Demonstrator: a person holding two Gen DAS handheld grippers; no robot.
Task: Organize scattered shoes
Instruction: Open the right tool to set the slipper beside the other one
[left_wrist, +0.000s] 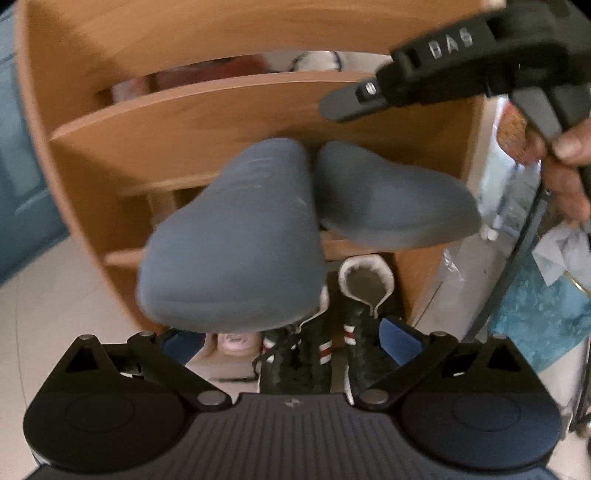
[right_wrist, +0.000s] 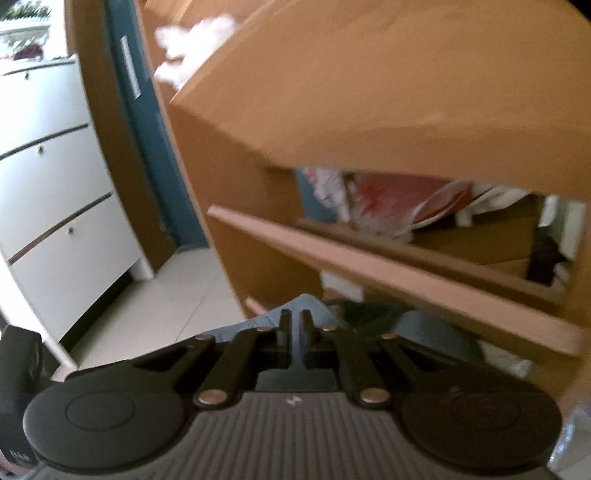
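Left gripper (left_wrist: 291, 339): jaws spread wide, blue pads at either side; nothing pinched between them. The near grey slipper hangs just in front, and whether it touches the pads cannot be told.
Right gripper (right_wrist: 294, 321): clenched, fingers almost together. A grey-blue slipper edge lies right at the tips; whether it is pinched cannot be told. In the left wrist view its body sits far right, held by a hand (left_wrist: 569, 166).
Slippers: two grey ones, soles facing the camera, side by side in front of the rack; left one (left_wrist: 236, 236) nearer and larger, right one (left_wrist: 388, 195) farther.
Rack (left_wrist: 207, 110): wooden, slanted shelves; reddish and white items blurred on the far upper shelf.
Sneakers (left_wrist: 325, 354): dark pair with red-white stripes, low in the rack, beneath the slippers.
Floor (right_wrist: 159, 295): pale tiles; white drawers (right_wrist: 59, 184) at left.
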